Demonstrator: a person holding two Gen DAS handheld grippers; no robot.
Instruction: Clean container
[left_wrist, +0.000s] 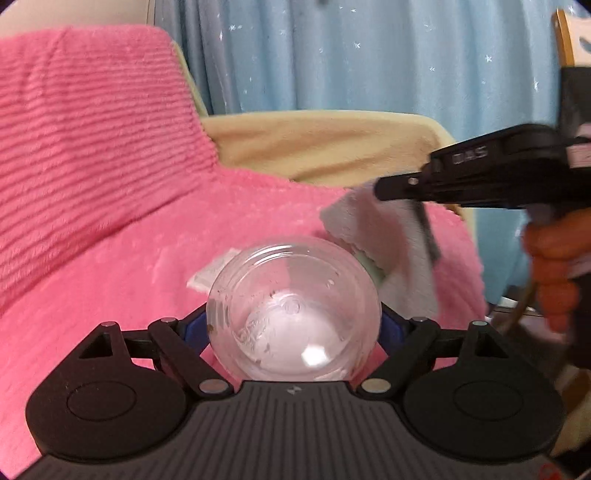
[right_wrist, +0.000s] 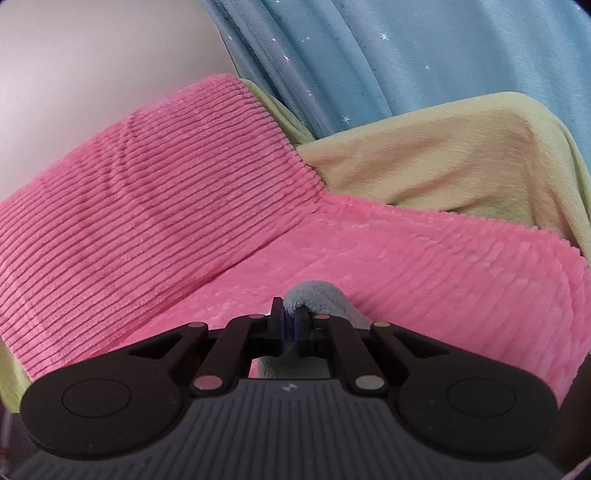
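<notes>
Jar (left_wrist: 293, 310), clear, specks inside: clamped in my left gripper (left_wrist: 293, 325). Cloth (right_wrist: 314, 295): pinched in my right gripper (right_wrist: 290, 325). Risk: wiping pressure could twist the smooth jar loose.

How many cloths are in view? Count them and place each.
1: a grey cloth pinched in the right gripper, hanging beside the clear jar that the left gripper holds. A white scrap behind the jar is too unclear to count.

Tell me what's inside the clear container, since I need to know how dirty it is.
Inside the clear container, held in the left tongs, a few dark specks and smears cling to the wall. Glare hides part of the bottom. The grey cloth in the right tongs is outside it.
</notes>
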